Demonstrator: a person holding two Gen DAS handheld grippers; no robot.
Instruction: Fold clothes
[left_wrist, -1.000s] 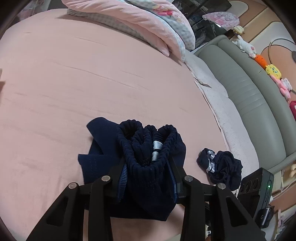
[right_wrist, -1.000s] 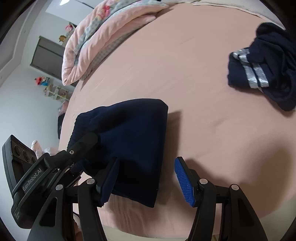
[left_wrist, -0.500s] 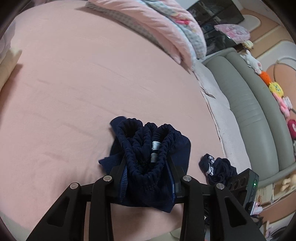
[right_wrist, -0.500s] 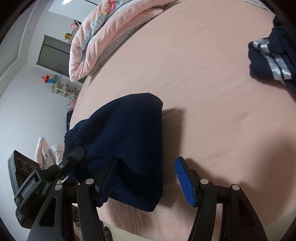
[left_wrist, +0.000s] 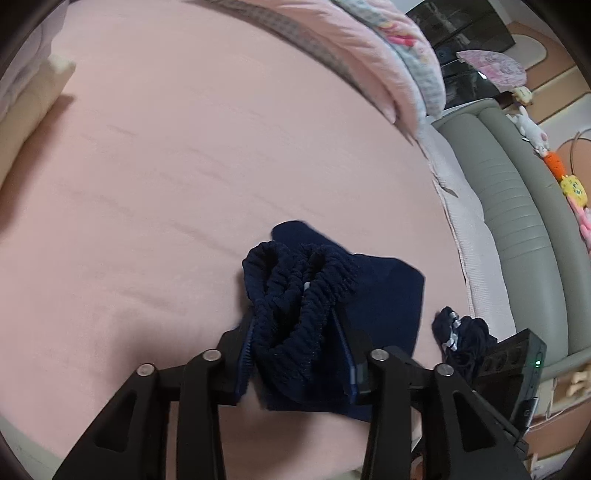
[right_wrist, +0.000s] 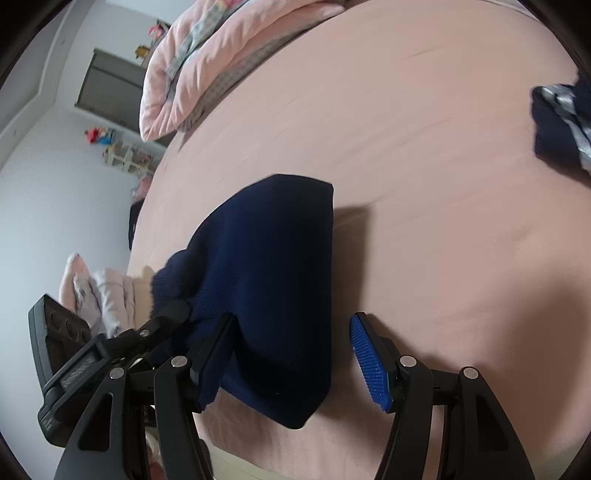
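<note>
Since a second ago the left gripper (left_wrist: 297, 345) has carried the navy shorts (left_wrist: 306, 306) to the right across the bed (left_wrist: 184, 166), so that a cream pillow (left_wrist: 26, 110) now shows at the far left edge of its view. It remains clamped on the bunched elastic waistband, both fingers pressed into the gathered cloth; the rest of the shorts trails to the right onto the pink sheet. The right gripper (right_wrist: 291, 354) stays wide open, as before. Its left finger (right_wrist: 212, 354) lies against or under the near edge of the folded shorts (right_wrist: 273, 266), and its blue-padded right finger (right_wrist: 367, 363) stands clear of the cloth over bare sheet. In that view the shorts hang as a smooth folded panel, with a shadow on the bed to their right.

A second navy garment with grey stripes (left_wrist: 458, 338) lies crumpled near the right edge of the bed, apart from the shorts. A pink quilt (left_wrist: 369, 44) is heaped at the far side, and a grey sofa (left_wrist: 517, 206) runs along the right.
</note>
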